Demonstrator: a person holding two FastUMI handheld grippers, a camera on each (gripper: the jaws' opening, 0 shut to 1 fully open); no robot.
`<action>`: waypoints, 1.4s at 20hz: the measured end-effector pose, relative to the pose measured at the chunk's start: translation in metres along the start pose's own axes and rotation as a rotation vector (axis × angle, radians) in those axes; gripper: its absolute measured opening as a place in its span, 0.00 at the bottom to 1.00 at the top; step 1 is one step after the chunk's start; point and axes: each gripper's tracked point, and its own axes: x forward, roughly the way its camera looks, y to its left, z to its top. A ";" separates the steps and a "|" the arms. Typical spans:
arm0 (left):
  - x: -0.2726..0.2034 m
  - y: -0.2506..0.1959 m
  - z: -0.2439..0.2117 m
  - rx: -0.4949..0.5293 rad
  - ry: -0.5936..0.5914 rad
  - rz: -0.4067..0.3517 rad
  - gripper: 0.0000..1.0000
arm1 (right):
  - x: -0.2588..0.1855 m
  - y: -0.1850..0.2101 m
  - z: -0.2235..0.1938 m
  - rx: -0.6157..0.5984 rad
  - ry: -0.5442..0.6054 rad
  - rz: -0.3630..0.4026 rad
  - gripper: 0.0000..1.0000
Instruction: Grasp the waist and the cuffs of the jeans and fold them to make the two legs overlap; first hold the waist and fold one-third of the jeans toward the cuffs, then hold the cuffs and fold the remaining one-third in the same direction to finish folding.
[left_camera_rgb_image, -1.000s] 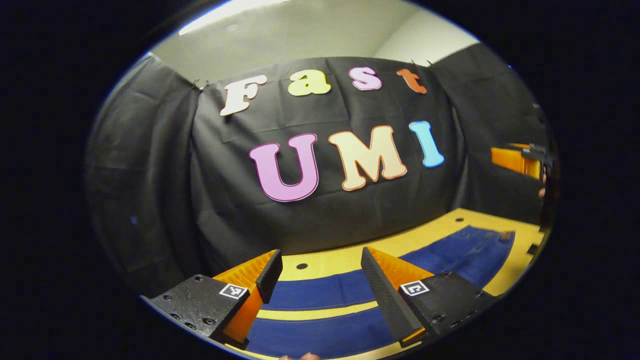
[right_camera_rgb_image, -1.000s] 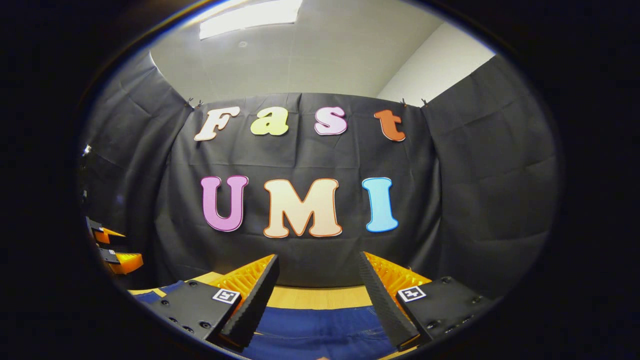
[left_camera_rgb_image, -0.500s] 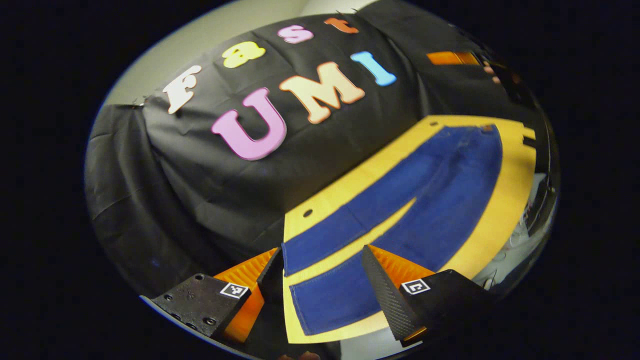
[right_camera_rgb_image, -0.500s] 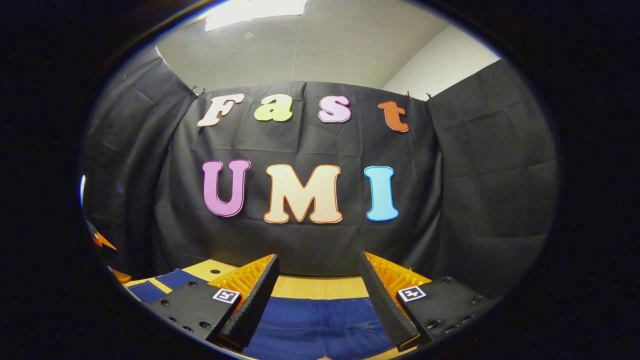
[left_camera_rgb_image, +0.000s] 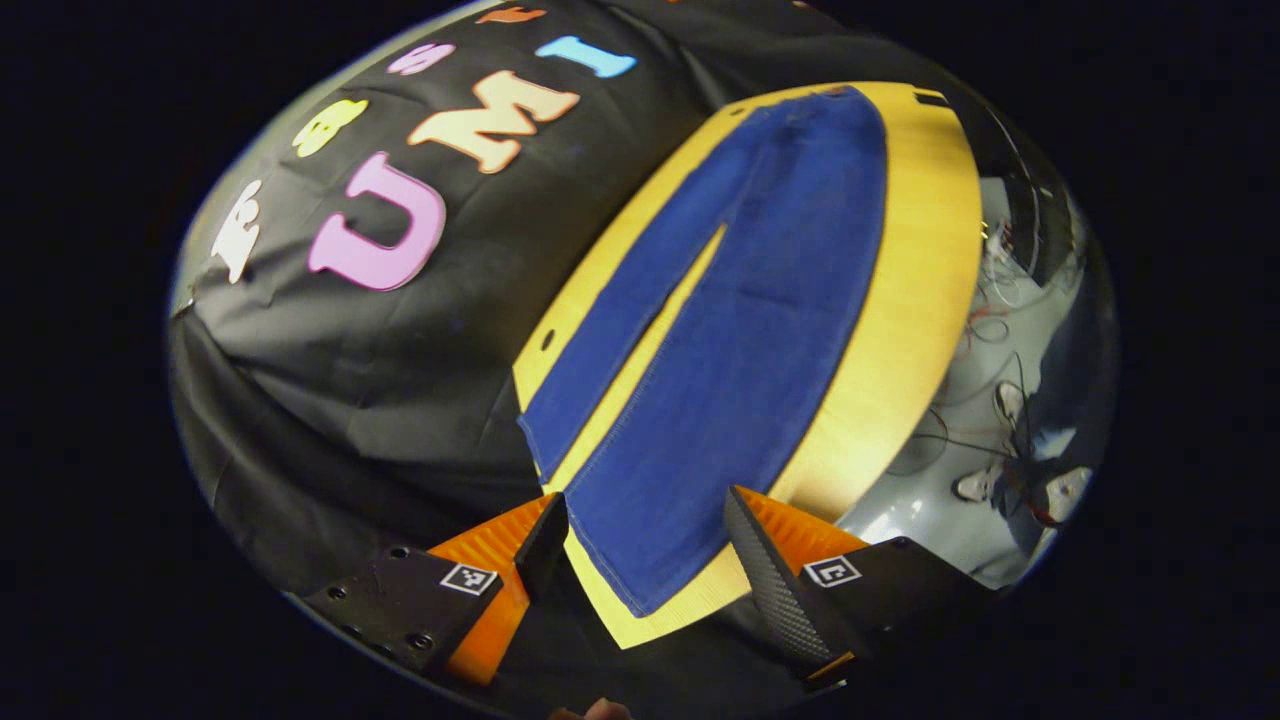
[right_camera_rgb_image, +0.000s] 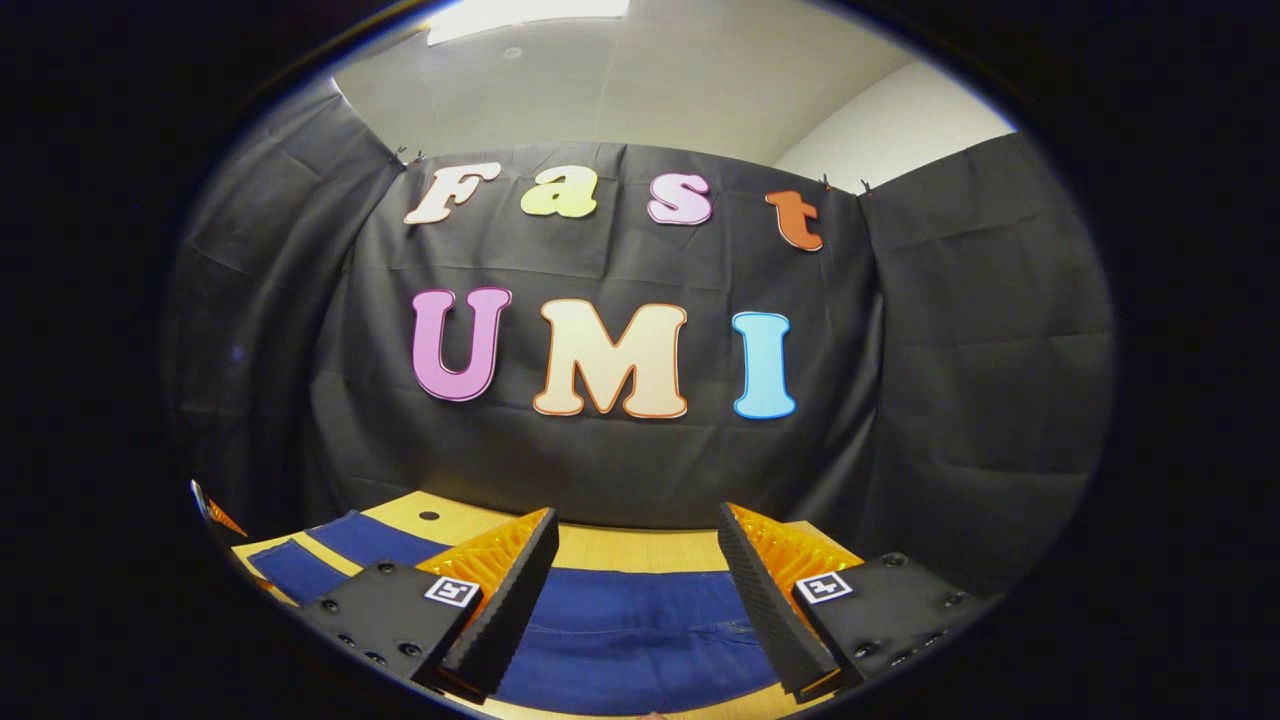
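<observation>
Fingers of my left gripper (left_camera_rgb_image: 645, 560) stand wide apart, nothing between them, hovering just above the near cuff (left_camera_rgb_image: 640, 570) of the jeans (left_camera_rgb_image: 740, 330). Cuff end lies close to the table's (left_camera_rgb_image: 900, 330) near edge. Jeans are spread flat and unfolded on the yellow table, both legs side by side with a thin wedge of tabletop between them, running away from me to the waist (left_camera_rgb_image: 835, 100) at the far end. Small hole (left_camera_rgb_image: 547, 340) in the table beside the far leg. Off the table's right side, floor with cables (left_camera_rgb_image: 975, 330) and shoes (left_camera_rgb_image: 985, 480).

My right gripper (right_camera_rgb_image: 635, 585) is also spread wide and empty, held above the waist end of the jeans (right_camera_rgb_image: 640, 640). Legs trail off to the left (right_camera_rgb_image: 330, 550). Beyond, bare table (right_camera_rgb_image: 640, 550), then black cloth wall (right_camera_rgb_image: 960, 400).
</observation>
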 end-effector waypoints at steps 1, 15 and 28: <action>0.005 -0.004 -0.007 0.019 0.019 -0.023 0.95 | -0.001 0.001 -0.003 -0.001 0.006 -0.005 1.00; 0.069 -0.005 -0.019 0.182 0.079 -0.104 0.86 | -0.018 -0.040 -0.021 -0.028 0.079 -0.138 0.99; 0.097 -0.010 -0.013 0.116 0.066 -0.139 0.00 | -0.020 -0.078 -0.056 -0.144 0.128 -0.156 1.00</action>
